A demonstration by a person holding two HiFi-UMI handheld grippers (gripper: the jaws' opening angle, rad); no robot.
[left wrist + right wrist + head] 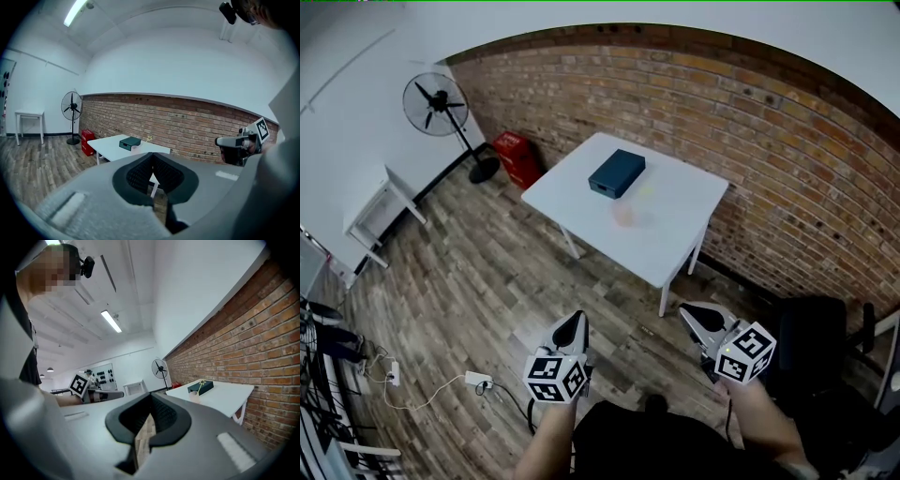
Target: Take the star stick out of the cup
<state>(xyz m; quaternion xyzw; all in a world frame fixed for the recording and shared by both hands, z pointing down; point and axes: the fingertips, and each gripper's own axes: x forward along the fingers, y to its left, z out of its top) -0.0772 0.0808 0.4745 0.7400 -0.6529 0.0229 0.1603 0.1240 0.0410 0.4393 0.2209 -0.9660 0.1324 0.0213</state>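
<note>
Ready posture, well short of the table (pixel 680 246).
Left gripper (pixel 572 324) and right gripper (pixel 690 315) carried low, jaws together and empty, presumably for the approach; star stick (pixel 200 386) stands in the cup (pixel 623 215).

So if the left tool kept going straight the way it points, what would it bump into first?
The left tool would probably meet the white table first, around its near edge or a leg. Only wooden floor shows between, though depth is hard to judge.
</note>
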